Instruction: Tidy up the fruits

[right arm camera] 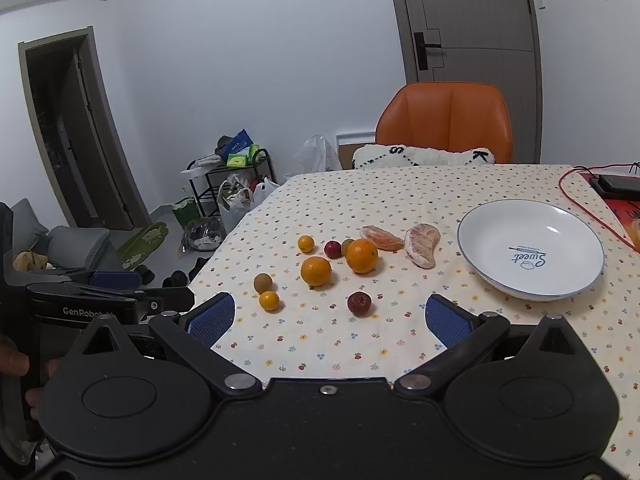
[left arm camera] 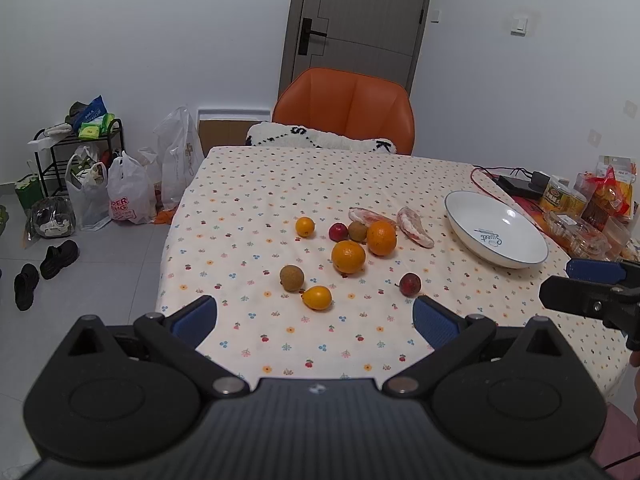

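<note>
Fingers of the left gripper (left arm camera: pixel 315 322) stand wide apart with nothing between the blue pads, and the right gripper (right arm camera: pixel 330 318) is spread just as wide and equally empty. Just beyond the left gripper's fingertips lie a small yellow-orange fruit (left arm camera: pixel 317 297) and, touching it on its far left, a brownish round fruit (left arm camera: pixel 291 277); a dark red wrinkled fruit (left arm camera: pixel 410 284) sits ahead of the right-hand fingertip. Farther out rest two oranges (left arm camera: pixel 348 256), a small red fruit (left arm camera: pixel 338 232), another brownish one behind it, a small orange fruit to their left, and two peeled citrus segments (left arm camera: pixel 415 227), all on the dotted tablecloth (left arm camera: pixel 248 216). Beyond the right gripper's right-hand finger stands an empty white bowl (right arm camera: pixel 530 249) with a blue rim, printed "Sweet" in blue script. From the right wrist view, the left gripper's body shows "GenRobot" in white. Far left of the left fingers, on the floor, a white plastic bag (left arm camera: pixel 130 198) reads "PER" in pink. An orange chair (left arm camera: pixel 343 110) stands past the table.
</note>
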{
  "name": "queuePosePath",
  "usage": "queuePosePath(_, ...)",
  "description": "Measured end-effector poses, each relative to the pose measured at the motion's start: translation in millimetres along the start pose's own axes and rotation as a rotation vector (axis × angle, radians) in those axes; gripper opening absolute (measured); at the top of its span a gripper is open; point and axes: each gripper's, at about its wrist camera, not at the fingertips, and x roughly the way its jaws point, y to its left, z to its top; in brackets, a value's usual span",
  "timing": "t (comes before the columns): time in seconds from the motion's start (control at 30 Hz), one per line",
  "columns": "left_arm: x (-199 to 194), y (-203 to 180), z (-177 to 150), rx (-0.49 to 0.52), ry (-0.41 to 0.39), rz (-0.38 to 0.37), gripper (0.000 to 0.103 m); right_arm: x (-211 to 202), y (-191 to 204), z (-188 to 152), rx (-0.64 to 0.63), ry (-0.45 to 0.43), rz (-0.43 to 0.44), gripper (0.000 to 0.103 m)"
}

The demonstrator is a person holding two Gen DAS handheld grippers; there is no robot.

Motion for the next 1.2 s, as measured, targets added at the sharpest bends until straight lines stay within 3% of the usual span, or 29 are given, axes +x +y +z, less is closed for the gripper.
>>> queuePosePath(0.73,0,-2,0,-0.002,0.000,-0.002,0.103,0,-1,0,-0.005,0.002,0.002,0.103)
queuePosePath(1.2,16,-3,0,-0.005,-0.007,0.002,0.103,21,-1,-4,-0.007,0.027,-0.003,0.103)
